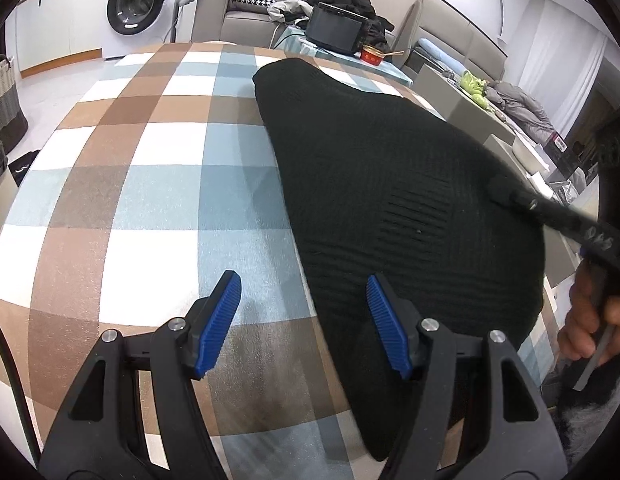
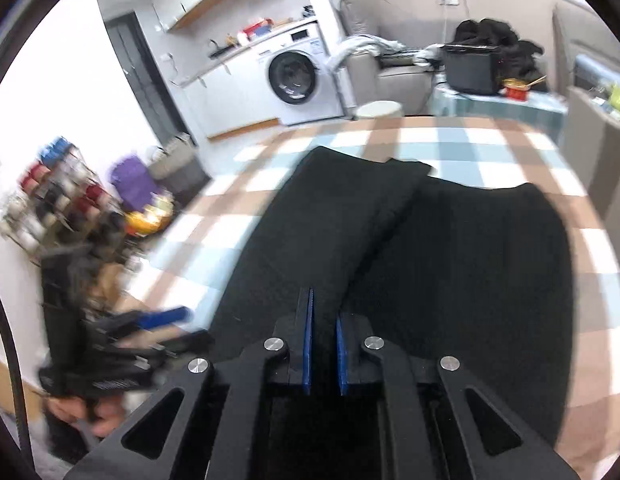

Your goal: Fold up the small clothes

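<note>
Ribbed black knit garment (image 1: 390,200) on checked tablecloth (image 1: 150,160); left gripper (image 1: 304,304) wide, right gripper (image 2: 323,320) pinching its fold.

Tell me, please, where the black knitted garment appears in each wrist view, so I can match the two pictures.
Left wrist view: the black knitted garment lies across the centre and right, on the checked tablecloth.
Right wrist view: the garment fills the centre and lower middle, ahead of the fingers.
Shared landmark: the washing machine, upper left in the left view, upper centre in the right view.
</note>
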The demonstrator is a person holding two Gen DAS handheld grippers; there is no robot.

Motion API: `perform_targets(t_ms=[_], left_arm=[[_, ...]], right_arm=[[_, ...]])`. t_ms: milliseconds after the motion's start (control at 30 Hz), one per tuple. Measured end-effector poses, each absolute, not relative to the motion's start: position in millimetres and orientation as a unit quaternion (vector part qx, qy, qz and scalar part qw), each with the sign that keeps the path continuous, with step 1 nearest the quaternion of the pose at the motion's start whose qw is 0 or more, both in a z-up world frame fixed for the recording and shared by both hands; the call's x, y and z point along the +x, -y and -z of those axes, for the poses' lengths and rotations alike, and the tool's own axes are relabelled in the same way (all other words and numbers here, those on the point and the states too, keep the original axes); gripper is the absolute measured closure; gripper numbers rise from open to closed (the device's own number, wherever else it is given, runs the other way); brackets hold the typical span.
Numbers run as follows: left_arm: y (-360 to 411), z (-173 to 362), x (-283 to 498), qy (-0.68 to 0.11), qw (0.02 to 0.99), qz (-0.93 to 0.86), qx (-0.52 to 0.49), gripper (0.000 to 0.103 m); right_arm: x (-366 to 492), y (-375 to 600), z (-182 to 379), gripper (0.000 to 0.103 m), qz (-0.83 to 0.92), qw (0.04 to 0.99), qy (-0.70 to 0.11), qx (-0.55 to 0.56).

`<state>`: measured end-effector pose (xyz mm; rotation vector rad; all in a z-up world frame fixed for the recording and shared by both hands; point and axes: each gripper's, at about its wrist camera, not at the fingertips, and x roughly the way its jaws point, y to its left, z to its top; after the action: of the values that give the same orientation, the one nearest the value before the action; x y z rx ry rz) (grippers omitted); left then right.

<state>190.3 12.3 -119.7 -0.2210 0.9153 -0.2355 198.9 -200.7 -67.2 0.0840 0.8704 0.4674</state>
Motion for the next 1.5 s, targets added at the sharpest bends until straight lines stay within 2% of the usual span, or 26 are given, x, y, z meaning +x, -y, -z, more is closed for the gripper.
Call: perform_targets(t_ms=[67,100,267,567,767,1200,1500], left_arm=[[-12,123,191,-0.444,0.882,0.113,-0.113,0.04],[-11,124,191,-0.447,0.88,0.112,-0.113,0.04],[-2,125,185,-0.451,0.879,0.122,-0.098,0.04],[22,121,178,-0.451,0.876,0.152,-0.075,0.04],[34,115,174,-0.445,0.879,0.156,-0.066,0.04],[45,102,150,-0.426,0.89,0.154,-0.055,0.04],[52,118,150,-0.443,0.883,0.155,-0.018,0.04]], right_arm=[[210,206,92,0.077,-0.204,0.853,-0.48,0.037],[213,209,105,0.077,-0.191,0.835,-0.514,0.043],[185,230,104,0.062,-0.232,0.82,-0.513,0.102],[138,266,97,0.061,-0.264,0.814,-0.5,0.136],[146,277,98,0.061,-0.267,0.816,-0.487,0.16],[170,232,110,0.061,-0.319,0.81,-0.485,0.081],[176,243,114,0.06,-0.337,0.8,-0.489,0.084]])
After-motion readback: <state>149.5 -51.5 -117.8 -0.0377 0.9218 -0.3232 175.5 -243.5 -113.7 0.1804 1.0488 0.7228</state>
